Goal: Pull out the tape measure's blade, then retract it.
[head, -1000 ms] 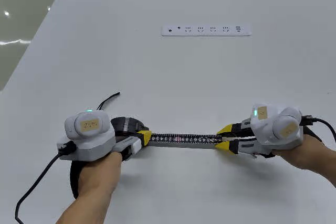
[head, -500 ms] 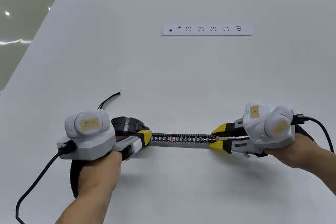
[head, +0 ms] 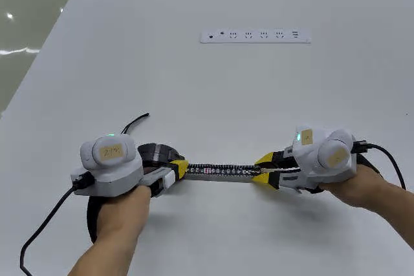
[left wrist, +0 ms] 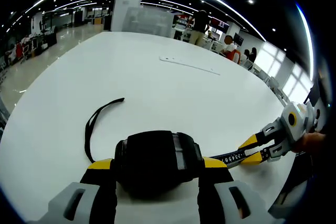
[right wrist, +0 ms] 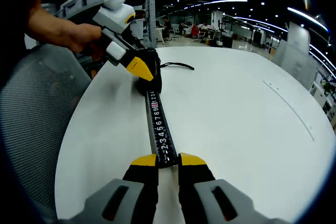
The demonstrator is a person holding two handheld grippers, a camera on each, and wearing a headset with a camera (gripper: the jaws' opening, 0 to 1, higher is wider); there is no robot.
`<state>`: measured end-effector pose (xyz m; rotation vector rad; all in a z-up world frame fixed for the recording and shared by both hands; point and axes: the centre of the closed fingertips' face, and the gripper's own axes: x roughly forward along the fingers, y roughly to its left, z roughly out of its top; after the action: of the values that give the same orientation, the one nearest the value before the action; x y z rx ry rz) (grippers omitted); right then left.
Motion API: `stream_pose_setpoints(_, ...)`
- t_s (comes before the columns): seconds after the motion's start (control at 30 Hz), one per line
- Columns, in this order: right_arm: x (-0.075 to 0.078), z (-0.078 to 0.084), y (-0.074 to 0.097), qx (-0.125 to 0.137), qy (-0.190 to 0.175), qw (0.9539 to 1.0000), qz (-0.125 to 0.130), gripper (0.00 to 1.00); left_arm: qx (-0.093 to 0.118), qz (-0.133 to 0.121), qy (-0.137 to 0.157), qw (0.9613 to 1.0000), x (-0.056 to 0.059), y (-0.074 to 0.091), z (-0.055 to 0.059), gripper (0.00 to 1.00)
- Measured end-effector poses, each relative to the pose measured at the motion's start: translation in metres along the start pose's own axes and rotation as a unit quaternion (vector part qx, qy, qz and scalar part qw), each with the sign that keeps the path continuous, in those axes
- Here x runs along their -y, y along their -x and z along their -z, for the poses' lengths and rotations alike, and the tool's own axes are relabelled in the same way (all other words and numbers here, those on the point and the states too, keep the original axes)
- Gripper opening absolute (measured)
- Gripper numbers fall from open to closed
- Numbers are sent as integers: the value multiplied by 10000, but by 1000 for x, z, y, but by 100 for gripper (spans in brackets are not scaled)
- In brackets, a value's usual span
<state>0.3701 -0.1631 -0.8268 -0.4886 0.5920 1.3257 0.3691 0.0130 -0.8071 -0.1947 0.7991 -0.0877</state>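
Down in the lower left of the head view, the left gripper (head: 173,171) has its yellow-tipped jaws shut on the sides of a black, rounded plastic tape measure case (head: 157,155). In the left gripper view the case sits square between the two jaws at the bottom middle of the frame. A thin black wrist strap (head: 133,123) curls away from the case toward the upper left, lying on the white table (head: 194,88).

From the case, a narrow dark blade with white numerals (head: 224,170) runs out to the right. Its long axis is almost level across the lower part of the head view. Its far end is pinched between the nearly closed yellow jaws of the right gripper (head: 264,169), at the lower right.

In the right gripper view the blade starts between the jaws at the bottom middle and points up and slightly left toward the case. Its printed face is up, and the lowest numbers are nearest the jaws. Whether the blade touches the table along its length cannot be told.

Well apart from both grippers, a long white power strip (head: 255,35) lies flat near the upper middle of the head view, roughly parallel to the blade.
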Motion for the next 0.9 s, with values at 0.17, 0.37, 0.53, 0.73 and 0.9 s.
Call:
stream_pose_setpoints(0.17,-2,-3,-4,11,-7,10000,-12,12,-5,6,2,10000,0,0,0,59)
stream_pose_setpoints(0.37,-3,-7,-9,34,-32,10000,-20,12,-14,9,3,10000,0,0,0,59)
stream_pose_setpoints(0.53,-5,-10,-13,53,-61,10000,-24,12,-15,17,14,10000,-1,0,1,59)
stream_pose_setpoints(0.73,-7,-15,-19,60,-62,10000,-36,12,-22,24,22,10000,-1,0,1,59)
stream_pose_setpoints(0.9,-9,-19,-24,80,-73,9999,-49,12,-21,25,29,10000,-1,0,2,59)
